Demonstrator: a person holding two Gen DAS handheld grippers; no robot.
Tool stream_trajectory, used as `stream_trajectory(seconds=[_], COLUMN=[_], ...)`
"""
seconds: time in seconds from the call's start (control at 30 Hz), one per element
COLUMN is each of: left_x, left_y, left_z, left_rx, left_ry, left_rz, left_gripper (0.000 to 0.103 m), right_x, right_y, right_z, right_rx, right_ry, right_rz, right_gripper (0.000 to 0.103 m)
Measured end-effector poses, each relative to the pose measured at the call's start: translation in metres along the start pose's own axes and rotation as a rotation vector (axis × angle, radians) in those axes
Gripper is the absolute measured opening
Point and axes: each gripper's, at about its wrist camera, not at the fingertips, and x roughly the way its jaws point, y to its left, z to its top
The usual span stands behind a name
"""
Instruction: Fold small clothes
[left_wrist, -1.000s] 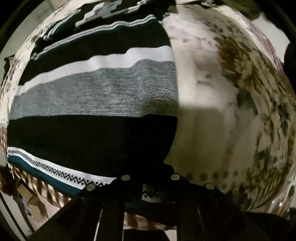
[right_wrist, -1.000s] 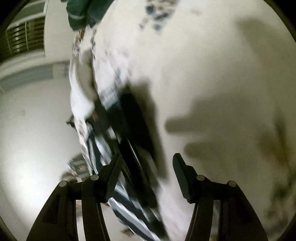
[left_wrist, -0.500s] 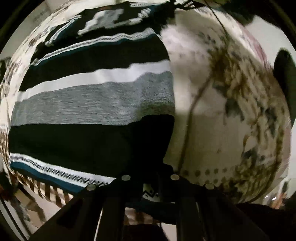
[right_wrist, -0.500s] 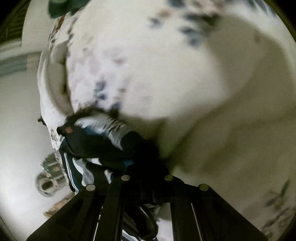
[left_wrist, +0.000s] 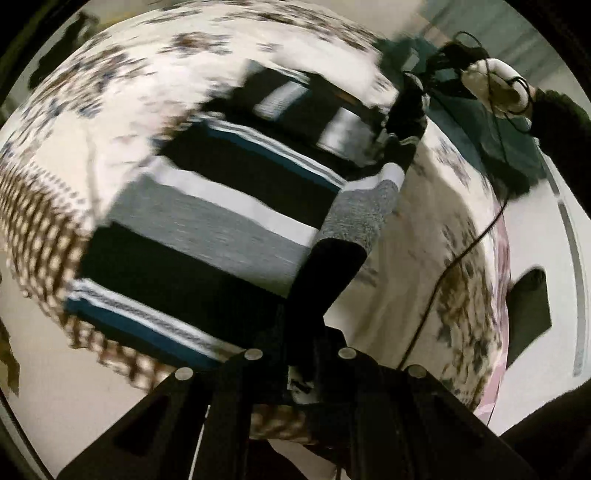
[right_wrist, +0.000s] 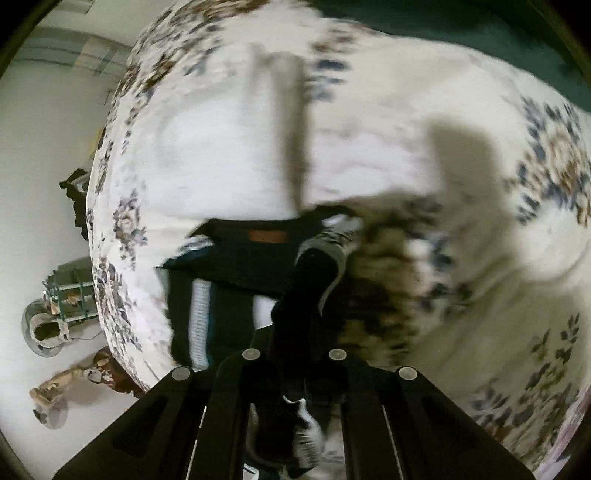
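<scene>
**Both Grippers Pinch a Striped Sweater on a Flowered Bed**

We see a bed under a floral bedspread (left_wrist: 417, 258), with a striped knit sweater (left_wrist: 207, 225) lying across it, reaching to the near edge. The left gripper (left_wrist: 301, 354) has its fingers pressed together on a black fold of the knit at that edge. The right gripper (right_wrist: 295, 354), fingers likewise pinched, grips a dark bunch of the same sweater (right_wrist: 236, 258), whose small brown label shows near the neck. We judge the knit soft, limp and fairly light: it will sag between two holds, so hems or side seams are the places to grip. A thin black cable (left_wrist: 443, 273) trails over the bedspread beside the sweater and could snag a fold. A dark green garment (left_wrist: 517, 147) lies toward the far corner, well apart.
</scene>
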Motion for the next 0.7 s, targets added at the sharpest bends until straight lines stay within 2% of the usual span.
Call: stream_trajectory(seconds=[0.1,0.17,0.27,0.37,0.53,0.6,0.67,0.7], left_x=[-0.007,-0.006,0.001,0.016,0.049,0.065,0.07,0.069], left_y=[0.049,0.081,0.13,0.176,0.229,0.242,0.252,0.256], left_z=[0.012,0.02,0.027,0.029,0.03,0.033,0.033,0.032], left_rx=[-0.087,-0.132,-0.193,-0.263,-0.338,-0.348,-0.391,-0.412], left_ry=[-0.008,-0.013,-0.011,0.006,0.043,0.086,0.122,0.13], left_rz=[-0.026,-0.038,-0.049,-0.066,-0.082,-0.119,-0.165,-0.186], left_gripper=[0.007,0.006,0.006,0.006,0.005,0.01,0.013,0.016], right_x=[0.014,0.037,0.083,0.135,0.206,0.225,0.238,0.241], right_y=[0.071,0.117,0.184,0.23,0.272,0.276,0.273,0.27], right_z=[0.003,0.009,0.017,0.023,0.028,0.031,0.032,0.031], right_rx=[-0.023,-0.044,-0.079,-0.095,-0.114,-0.094,-0.078,-0.077], right_ry=[0.002,0.007,0.015,0.028,0.034,0.032,0.055,0.07], right_rz=[-0.047,-0.085,-0.155,-0.226,-0.327,-0.341,-0.307,-0.28], right_gripper=[0.007,0.007,0.007,0.007,0.007,0.008,0.014,0.026])
